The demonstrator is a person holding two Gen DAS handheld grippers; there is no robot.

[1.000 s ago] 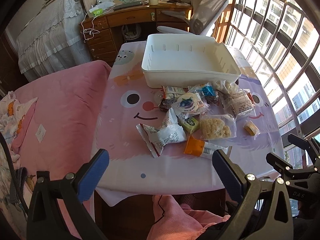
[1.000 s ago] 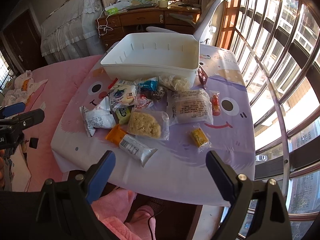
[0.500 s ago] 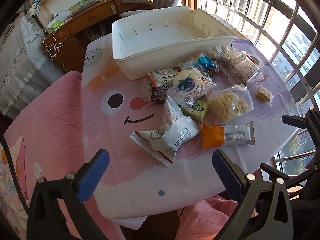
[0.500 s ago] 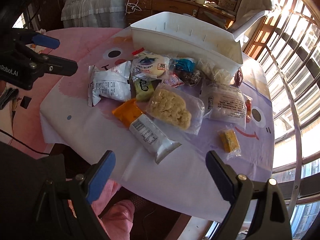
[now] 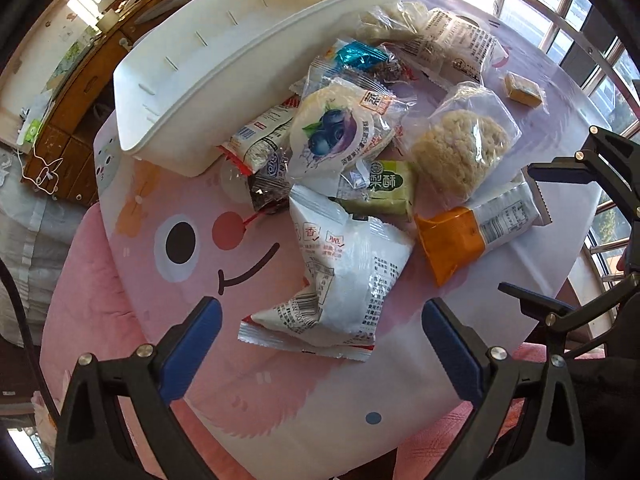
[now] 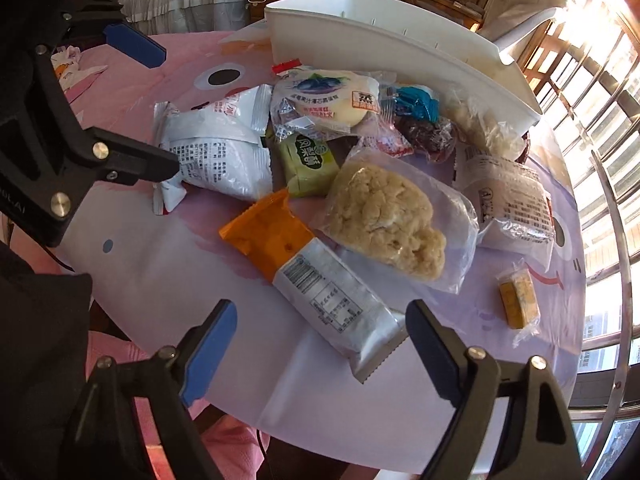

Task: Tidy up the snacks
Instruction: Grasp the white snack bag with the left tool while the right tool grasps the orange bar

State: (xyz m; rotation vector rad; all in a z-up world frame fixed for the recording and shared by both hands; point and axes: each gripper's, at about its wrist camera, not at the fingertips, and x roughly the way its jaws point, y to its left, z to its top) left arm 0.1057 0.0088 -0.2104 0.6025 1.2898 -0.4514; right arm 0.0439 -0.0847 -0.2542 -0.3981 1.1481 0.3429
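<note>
A pile of wrapped snacks lies on the cartoon-face tablecloth in front of an empty white bin [image 5: 224, 68] [image 6: 400, 56]. My left gripper [image 5: 320, 328] is open, its jaws either side of the white crumpled packet [image 5: 344, 280] [image 6: 216, 148], just above it. My right gripper [image 6: 320, 332] is open over the end of the orange-and-silver bar [image 6: 316, 272] [image 5: 476, 232]. Behind lie a blueberry cake pack [image 5: 336, 132], a green pastry [image 6: 308, 160] and a clear bag of rice crisp [image 6: 384, 216].
A small yellow wrapped cube [image 6: 518, 300] lies apart at the right. The table's front edge is close under both grippers. Window bars [image 6: 608, 160] run along the right, a wooden desk [image 5: 80, 92] stands behind the bin, a pink bed to the left.
Both grippers have moved forward and down towards the snack pile. The left one now straddles the white packet, the right one the orange-and-silver bar. Both stay open.
</note>
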